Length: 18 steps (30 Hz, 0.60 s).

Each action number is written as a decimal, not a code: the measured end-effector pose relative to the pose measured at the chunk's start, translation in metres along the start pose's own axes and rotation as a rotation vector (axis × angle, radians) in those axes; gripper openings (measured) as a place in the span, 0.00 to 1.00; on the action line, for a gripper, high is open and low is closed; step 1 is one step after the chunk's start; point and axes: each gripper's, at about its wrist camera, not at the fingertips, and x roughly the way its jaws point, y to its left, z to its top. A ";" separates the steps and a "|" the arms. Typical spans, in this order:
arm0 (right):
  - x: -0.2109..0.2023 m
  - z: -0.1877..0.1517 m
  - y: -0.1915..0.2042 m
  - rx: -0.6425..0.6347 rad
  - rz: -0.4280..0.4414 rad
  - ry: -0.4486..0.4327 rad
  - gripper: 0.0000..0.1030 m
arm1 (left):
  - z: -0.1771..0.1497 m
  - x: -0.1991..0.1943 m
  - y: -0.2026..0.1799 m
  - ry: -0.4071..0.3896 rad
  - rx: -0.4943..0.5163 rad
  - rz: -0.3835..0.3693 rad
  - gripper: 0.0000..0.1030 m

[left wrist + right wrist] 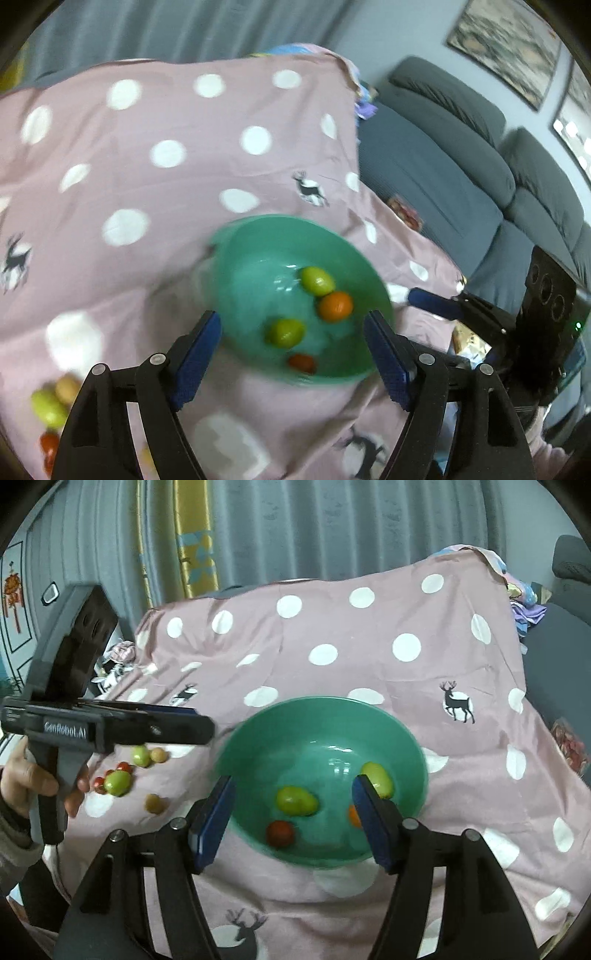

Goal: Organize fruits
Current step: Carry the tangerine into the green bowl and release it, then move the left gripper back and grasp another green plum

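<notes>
A green bowl point(258, 266) point(280, 734) sits on a pink polka-dot cloth. It holds two green fruits point(285, 332) point(296, 800), an orange one point(335, 305) and a small red one point(280, 832). My left gripper point(293, 362) is open and empty above the bowl's near rim; it also shows in the right wrist view point(199, 727) from the side, left of the bowl. My right gripper point(295, 819) is open and empty over the bowl. Loose fruits point(118, 782) point(50, 406) lie on the cloth left of the bowl.
The pink cloth point(369, 646) rises at the back over some bulk. A grey sofa point(461, 177) stands to the right. Curtains point(332, 528) hang behind. The right gripper's body point(480, 314) shows at the right of the left wrist view.
</notes>
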 end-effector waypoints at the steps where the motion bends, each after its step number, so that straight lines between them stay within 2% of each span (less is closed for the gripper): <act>1: -0.002 -0.002 0.004 -0.002 0.012 -0.005 0.64 | -0.004 -0.006 0.008 -0.006 -0.014 0.014 0.77; 9: 0.015 -0.015 0.032 -0.016 0.161 0.016 0.65 | -0.058 -0.064 0.085 -0.030 -0.155 0.240 0.77; 13: 0.038 -0.022 0.050 -0.022 0.253 0.064 0.65 | -0.080 -0.070 0.095 -0.004 -0.158 0.294 0.77; 18: 0.067 -0.029 0.084 -0.080 0.324 0.158 0.65 | -0.110 -0.071 0.095 0.039 -0.117 0.338 0.77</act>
